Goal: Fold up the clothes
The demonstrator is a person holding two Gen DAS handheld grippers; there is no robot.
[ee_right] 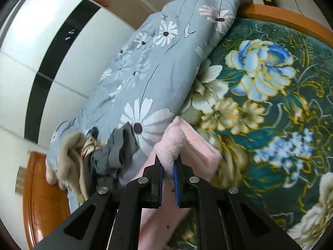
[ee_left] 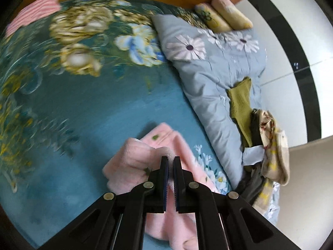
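Note:
A pink fleece garment (ee_left: 133,162) lies partly folded on the teal floral bedspread (ee_left: 83,104). My left gripper (ee_left: 170,159) is shut on a fluffy edge of it, low over the bed. In the right wrist view the same pink garment (ee_right: 187,145) hangs from my right gripper (ee_right: 168,162), which is shut on its fluffy edge, with a folded layer lying on the bedspread (ee_right: 270,114) beyond.
A grey-blue daisy quilt (ee_left: 208,73) (ee_right: 145,73) lies bunched along the bed's side. A heap of clothes (ee_left: 260,135) (ee_right: 93,150) rests on it. A pink striped garment (ee_left: 35,12) lies far off. Pillows (ee_left: 224,14) and an orange wooden bed frame (ee_right: 41,187) border the bed.

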